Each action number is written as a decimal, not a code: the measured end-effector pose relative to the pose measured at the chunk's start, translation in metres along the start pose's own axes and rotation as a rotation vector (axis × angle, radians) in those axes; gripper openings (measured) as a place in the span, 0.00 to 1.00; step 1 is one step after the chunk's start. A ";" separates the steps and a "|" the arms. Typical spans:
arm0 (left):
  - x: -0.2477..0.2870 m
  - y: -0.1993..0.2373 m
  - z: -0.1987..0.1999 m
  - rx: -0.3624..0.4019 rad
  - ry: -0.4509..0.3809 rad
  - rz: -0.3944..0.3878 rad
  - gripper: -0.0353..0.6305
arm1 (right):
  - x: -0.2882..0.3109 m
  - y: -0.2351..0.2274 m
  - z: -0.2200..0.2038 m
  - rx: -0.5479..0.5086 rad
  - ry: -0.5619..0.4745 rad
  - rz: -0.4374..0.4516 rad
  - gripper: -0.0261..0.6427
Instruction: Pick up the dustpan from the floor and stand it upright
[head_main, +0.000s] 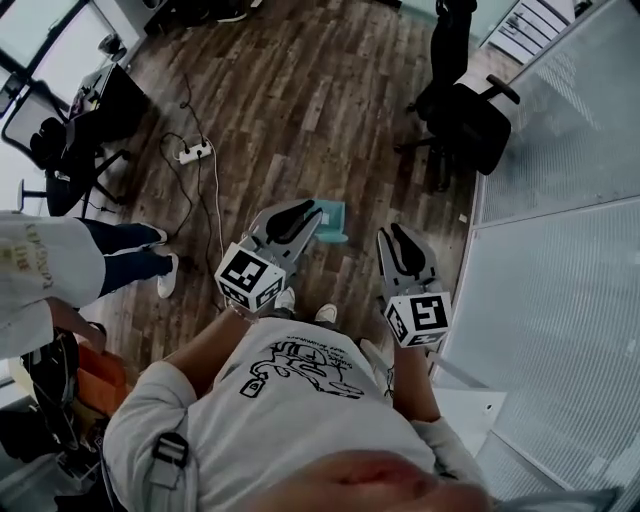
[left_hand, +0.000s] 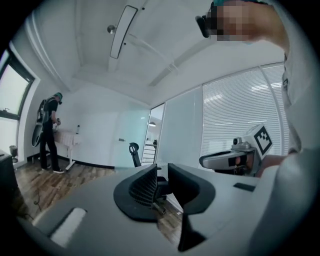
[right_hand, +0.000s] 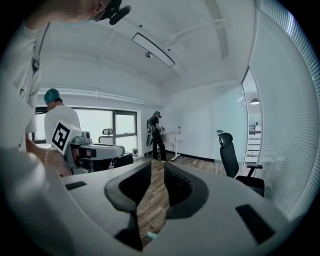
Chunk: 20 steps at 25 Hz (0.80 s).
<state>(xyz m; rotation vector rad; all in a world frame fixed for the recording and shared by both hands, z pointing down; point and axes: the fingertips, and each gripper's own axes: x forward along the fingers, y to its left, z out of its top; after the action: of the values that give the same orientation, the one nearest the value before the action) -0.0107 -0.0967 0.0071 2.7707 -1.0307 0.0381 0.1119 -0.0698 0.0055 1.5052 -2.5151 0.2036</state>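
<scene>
L gripper and R gripper are both up in front of the person's torso. L jaws stand a narrow gap apart w/ nothing btwn them. R jaws are the same, narrow and empty. The teal dustpan is on the wood floor, just past the L gripper's tip and partly hidden by it; lying or upright, can't tell. Farther out are a power strip and a black office chair.

The wood-plank floor carries a teal dustpan near the middle, a white power strip at ten o'clock and a black office chair at two o'clock.
</scene>
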 end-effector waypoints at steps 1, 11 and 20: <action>-0.004 -0.003 0.009 0.008 -0.013 0.004 0.15 | -0.005 0.002 0.008 -0.001 -0.010 -0.003 0.15; -0.031 -0.023 0.053 0.035 -0.063 0.015 0.15 | -0.037 0.023 0.063 -0.059 -0.055 -0.034 0.14; -0.038 -0.029 0.064 0.037 -0.083 -0.007 0.15 | -0.046 0.030 0.074 -0.087 -0.065 -0.053 0.13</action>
<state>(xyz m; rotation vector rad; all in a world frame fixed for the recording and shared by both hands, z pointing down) -0.0228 -0.0621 -0.0638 2.8304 -1.0506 -0.0599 0.0991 -0.0331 -0.0780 1.5660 -2.4950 0.0373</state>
